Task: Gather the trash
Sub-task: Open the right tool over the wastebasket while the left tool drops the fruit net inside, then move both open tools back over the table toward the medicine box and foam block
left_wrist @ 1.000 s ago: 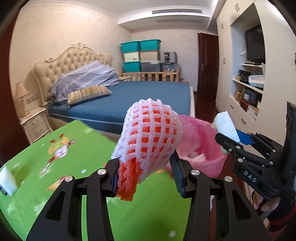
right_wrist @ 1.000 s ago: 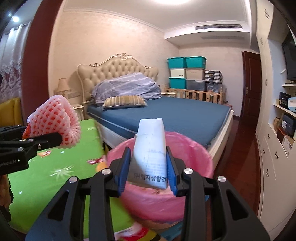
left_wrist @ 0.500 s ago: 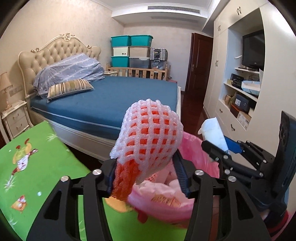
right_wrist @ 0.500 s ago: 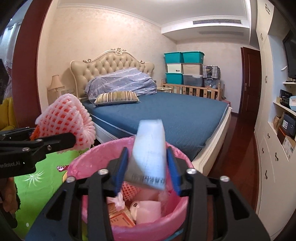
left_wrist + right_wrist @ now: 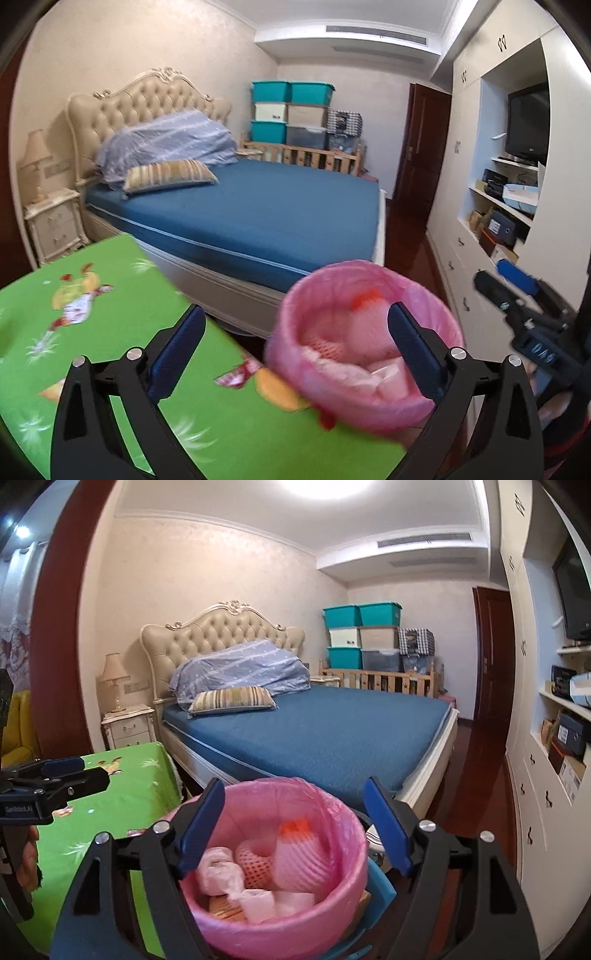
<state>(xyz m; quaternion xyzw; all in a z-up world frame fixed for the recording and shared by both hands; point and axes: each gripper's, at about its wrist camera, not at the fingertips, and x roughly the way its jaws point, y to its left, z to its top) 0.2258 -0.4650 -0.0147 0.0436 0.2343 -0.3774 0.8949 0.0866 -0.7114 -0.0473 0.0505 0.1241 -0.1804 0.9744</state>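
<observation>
A bin with a pink liner [image 5: 325, 919] stands beside the green table. Inside it lie the pink foam fruit net [image 5: 295, 860] with its orange end up, crumpled pink wrappers [image 5: 221, 875] and other trash. The bin also shows in the left wrist view [image 5: 288, 354], with the net [image 5: 365, 321] inside. My left gripper [image 5: 295, 350] is open and empty, over the table edge left of the bin. My right gripper [image 5: 293, 825] is open and empty, just above the bin's mouth.
The green cartoon tablecloth [image 5: 110, 314] covers the table at the left. A bed with a blue mattress [image 5: 332, 731] stands behind the bin. White cupboards and shelves [image 5: 546, 775] line the right. A nightstand [image 5: 127, 725] with a lamp stands by the bed.
Both grippers have opened. The foam net has dropped from my left gripper and the white packet from my right gripper into the bin. The left gripper has swung back left.
</observation>
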